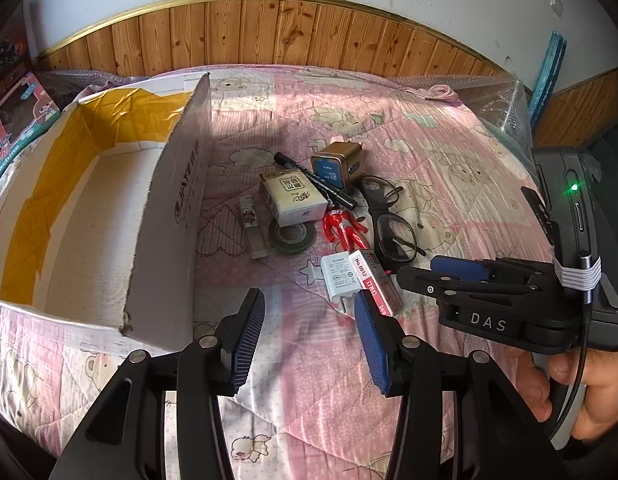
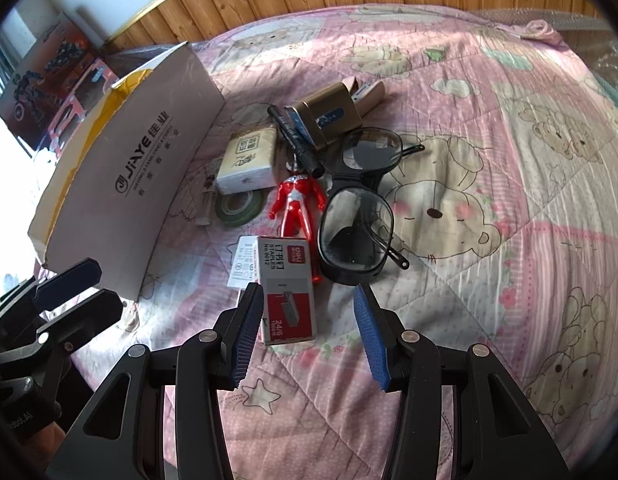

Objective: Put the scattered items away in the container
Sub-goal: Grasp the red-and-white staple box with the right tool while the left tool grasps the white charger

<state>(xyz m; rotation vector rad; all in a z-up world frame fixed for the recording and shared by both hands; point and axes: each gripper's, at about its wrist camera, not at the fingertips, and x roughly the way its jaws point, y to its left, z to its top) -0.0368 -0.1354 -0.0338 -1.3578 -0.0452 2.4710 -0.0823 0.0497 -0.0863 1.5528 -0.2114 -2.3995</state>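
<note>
Both grippers spread wide and empty above a scatter of small items on a pink quilt.

The staple box (image 2: 287, 292), grey and red with "No.0012" printed on it, lies flat just beyond the right gripper (image 2: 309, 320), close by its left finger, touching a white charger (image 1: 341, 276) on its left. Farther off lie a red toy figure (image 2: 295, 210), black glasses (image 2: 357, 216), a green tape roll (image 2: 240, 207), a cream carton (image 2: 249, 158), a black marker (image 1: 315, 180) and a gold tin (image 1: 337, 166). The white cardboard container (image 1: 165, 216), lined with yellow tape, stands open at the left, beside the left gripper (image 1: 309, 320).
</note>
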